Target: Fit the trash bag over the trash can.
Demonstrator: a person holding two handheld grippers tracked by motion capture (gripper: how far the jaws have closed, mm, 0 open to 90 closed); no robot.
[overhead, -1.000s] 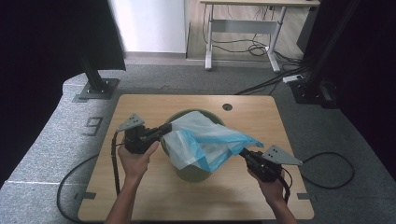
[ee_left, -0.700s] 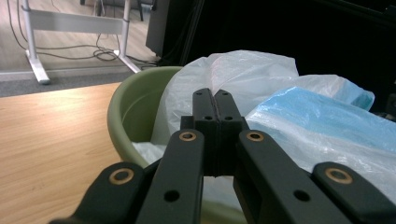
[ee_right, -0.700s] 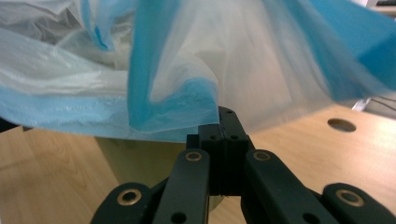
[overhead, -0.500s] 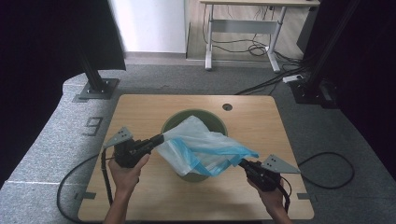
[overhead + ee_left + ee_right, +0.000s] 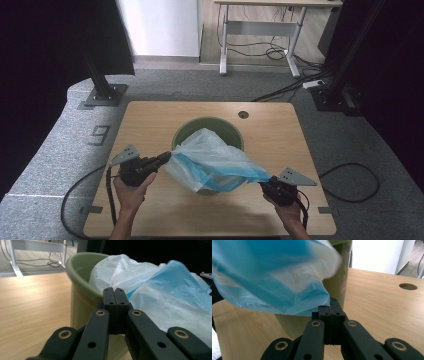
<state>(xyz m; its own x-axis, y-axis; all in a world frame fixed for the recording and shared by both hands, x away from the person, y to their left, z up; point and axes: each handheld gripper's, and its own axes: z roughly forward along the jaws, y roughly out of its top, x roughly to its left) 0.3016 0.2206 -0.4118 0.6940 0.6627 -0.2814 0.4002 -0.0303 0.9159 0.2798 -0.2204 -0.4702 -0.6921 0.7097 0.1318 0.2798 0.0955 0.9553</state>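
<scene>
The plastic bag (image 5: 215,161) hangs stretched between both grippers, above the near rim of the green bin (image 5: 207,131) on the table (image 5: 280,135). The left gripper (image 5: 165,158) is clamped on its left edge, the right gripper (image 5: 264,184) on its right. The bag's long axis runs left-right; the bin opening lies just beyond, equally near to both hands.

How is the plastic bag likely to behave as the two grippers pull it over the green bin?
The plastic bag is probably floppy: it sags and wrinkles between the left gripper and right gripper. It looks thin and see-through, so likely very light and easy to tear. Its film may slip from the shut jaws. The bin looks stiff, and might shift if tugged.
</scene>
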